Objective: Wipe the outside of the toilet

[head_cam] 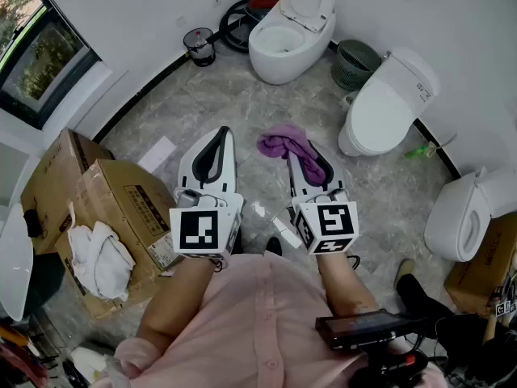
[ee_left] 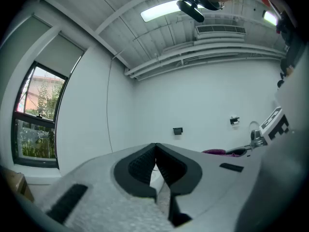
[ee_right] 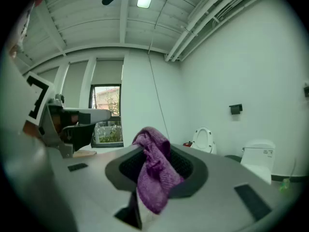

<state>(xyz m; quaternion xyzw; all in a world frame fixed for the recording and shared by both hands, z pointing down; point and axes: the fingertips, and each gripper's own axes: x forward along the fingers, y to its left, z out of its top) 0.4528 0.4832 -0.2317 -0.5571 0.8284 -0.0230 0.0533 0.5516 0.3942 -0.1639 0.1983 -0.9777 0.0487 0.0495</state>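
Note:
A purple cloth (head_cam: 283, 143) (ee_right: 154, 170) hangs bunched from my right gripper (head_cam: 309, 153) (ee_right: 153, 151), whose jaws are shut on it. My left gripper (head_cam: 220, 136) (ee_left: 155, 149) is shut with nothing in it, level with the right one. Both are held up over the grey floor. Ahead stands a white toilet with its lid raised (head_cam: 289, 31) (ee_right: 202, 139). A second white toilet with its lid down (head_cam: 386, 103) (ee_right: 258, 157) stands to the right, and part of a third (head_cam: 460, 217) shows at the right edge. Both grippers are well short of all three.
A dark green waste basket (head_cam: 355, 61) sits between the first two toilets. Cardboard boxes (head_cam: 113, 208) with white rags (head_cam: 97, 253) stand at the left under a window (head_cam: 40, 55). A small bin (head_cam: 199, 45) and a coiled hose (head_cam: 237, 24) lie by the far wall.

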